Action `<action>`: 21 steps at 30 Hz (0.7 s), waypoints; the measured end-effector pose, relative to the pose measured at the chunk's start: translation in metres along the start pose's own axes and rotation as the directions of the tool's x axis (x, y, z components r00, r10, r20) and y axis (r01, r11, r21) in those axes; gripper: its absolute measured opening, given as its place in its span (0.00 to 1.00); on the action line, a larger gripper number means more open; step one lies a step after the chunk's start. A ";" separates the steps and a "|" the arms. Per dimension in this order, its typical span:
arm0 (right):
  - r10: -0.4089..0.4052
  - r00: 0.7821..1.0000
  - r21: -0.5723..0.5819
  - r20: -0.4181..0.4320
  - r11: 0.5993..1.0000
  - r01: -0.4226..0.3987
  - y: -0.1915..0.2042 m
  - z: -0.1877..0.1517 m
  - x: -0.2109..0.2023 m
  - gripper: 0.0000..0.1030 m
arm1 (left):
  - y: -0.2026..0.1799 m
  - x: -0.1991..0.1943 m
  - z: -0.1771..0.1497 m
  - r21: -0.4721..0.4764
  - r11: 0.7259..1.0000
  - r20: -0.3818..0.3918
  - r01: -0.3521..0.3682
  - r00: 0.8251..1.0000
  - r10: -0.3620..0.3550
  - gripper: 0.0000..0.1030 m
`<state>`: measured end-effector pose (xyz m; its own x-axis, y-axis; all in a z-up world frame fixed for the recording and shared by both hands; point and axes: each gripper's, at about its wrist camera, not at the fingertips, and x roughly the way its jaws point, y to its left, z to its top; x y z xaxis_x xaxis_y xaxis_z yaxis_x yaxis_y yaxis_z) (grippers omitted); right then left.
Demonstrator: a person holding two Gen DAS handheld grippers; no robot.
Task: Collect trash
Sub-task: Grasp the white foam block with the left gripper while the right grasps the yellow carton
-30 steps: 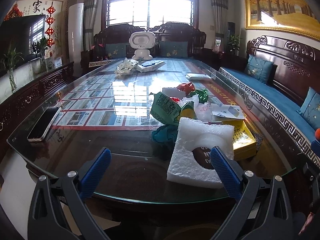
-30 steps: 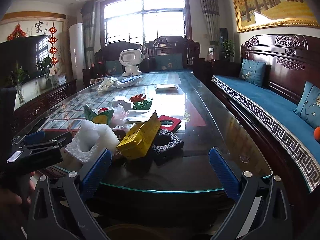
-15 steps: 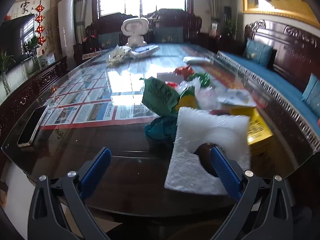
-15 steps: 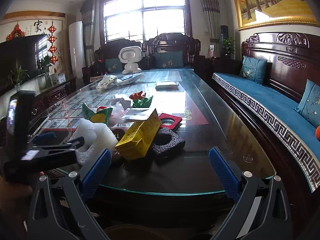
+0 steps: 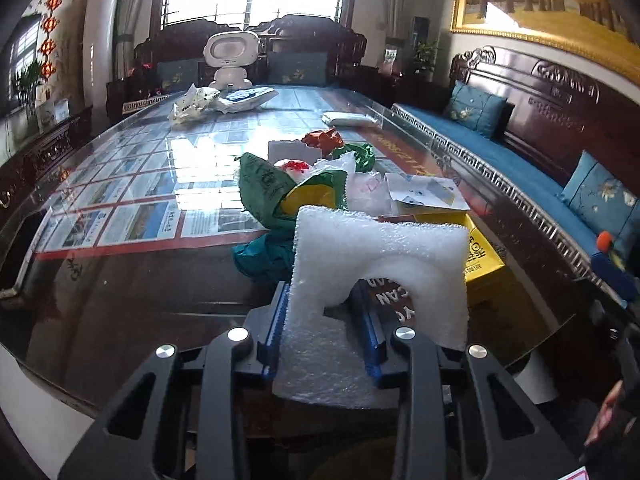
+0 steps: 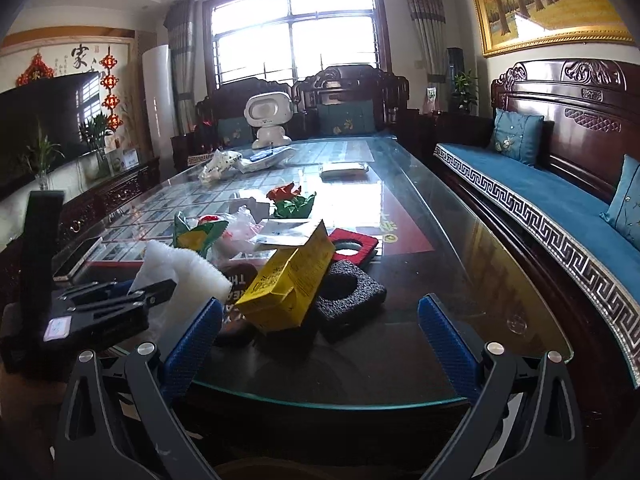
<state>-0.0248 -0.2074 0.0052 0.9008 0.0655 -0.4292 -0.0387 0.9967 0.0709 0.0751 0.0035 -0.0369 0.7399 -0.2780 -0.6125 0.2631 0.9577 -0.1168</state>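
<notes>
My left gripper is shut on a white foam block with a round cut-out, at the near end of the glass table. The foam block also shows in the right wrist view, with the left gripper clamped on it. Behind it lies a heap of trash: a yellow carton, a black foam ring, a red foam ring, green wrappers, clear plastic and papers. My right gripper is open and empty, above the table's near edge.
A phone lies at the table's left edge. A white toy robot, crumpled bags and a white packet sit at the far end. A blue-cushioned wooden bench runs along the right side.
My left gripper moved forward around the white foam block and shut on it. My right gripper stayed open and nearly still.
</notes>
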 end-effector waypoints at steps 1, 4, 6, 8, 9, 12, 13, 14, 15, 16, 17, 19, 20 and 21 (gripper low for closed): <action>0.003 1.000 -0.001 -0.004 1.000 -0.003 0.001 0.000 0.002 0.92 | 0.004 -0.003 -0.001 -0.015 1.000 0.006 0.016 1.000 -0.016 0.32; 0.017 1.000 -0.011 -0.006 1.000 -0.017 0.007 0.000 0.006 0.92 | 0.014 -0.014 -0.001 -0.042 0.998 0.028 0.039 0.999 -0.038 0.32; 0.019 1.000 -0.031 -0.002 0.999 -0.019 0.014 -0.001 0.009 0.92 | 0.020 -0.021 -0.001 -0.055 0.997 0.048 0.052 0.998 -0.049 0.32; 0.016 1.000 -0.052 -0.005 0.998 -0.017 0.022 -0.001 0.014 0.92 | 0.027 -0.030 0.000 -0.072 0.995 0.073 0.072 0.995 -0.067 0.32; 0.019 1.000 -0.063 -0.008 0.998 -0.019 0.028 0.000 0.018 0.92 | 0.029 -0.034 -0.001 -0.078 0.994 0.083 0.074 0.994 -0.068 0.32; -0.006 1.000 -0.102 -0.016 0.995 0.004 0.042 0.002 0.035 0.92 | 0.035 -0.044 0.002 -0.081 0.994 0.111 0.077 0.992 -0.068 0.32; -0.020 1.000 -0.114 -0.020 0.993 0.017 0.046 0.003 0.041 0.92 | 0.036 -0.046 0.002 -0.082 0.994 0.118 0.078 0.991 -0.068 0.32; -0.035 0.999 -0.125 -0.028 0.992 0.031 0.050 0.003 0.048 0.92 | 0.038 -0.048 0.003 -0.082 0.993 0.124 0.082 0.990 -0.072 0.33; -0.054 0.998 -0.129 -0.041 0.990 0.048 0.053 0.004 0.057 0.92 | 0.039 -0.050 0.004 -0.083 0.993 0.128 0.084 0.989 -0.072 0.33; -0.065 0.997 -0.130 -0.046 0.990 0.059 0.054 0.004 0.063 0.92 | 0.041 -0.050 0.004 -0.084 0.993 0.131 0.086 0.989 -0.075 0.33; -0.074 0.996 -0.131 -0.052 0.989 0.067 0.054 0.005 0.068 0.92 | 0.043 -0.050 0.004 -0.086 0.992 0.132 0.089 0.988 -0.078 0.33; -0.116 0.991 -0.144 -0.066 0.984 0.105 0.057 0.003 0.080 0.90 | 0.046 -0.049 0.004 -0.086 0.992 0.130 0.096 0.988 -0.084 0.33; -0.129 0.989 -0.149 -0.070 0.982 0.117 0.058 0.002 0.083 0.88 | 0.048 -0.050 0.002 -0.088 0.991 0.129 0.099 0.988 -0.087 0.33; -0.146 0.986 -0.152 -0.082 0.980 0.132 0.057 0.000 0.088 0.85 | 0.049 -0.049 0.001 -0.090 0.991 0.126 0.102 0.988 -0.090 0.33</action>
<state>0.0522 -0.1446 -0.0282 0.8581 -0.0769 -0.5077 0.0156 0.9922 -0.1238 0.0527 0.0640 -0.0116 0.7854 -0.3706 -0.4957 0.2803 0.9271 -0.2489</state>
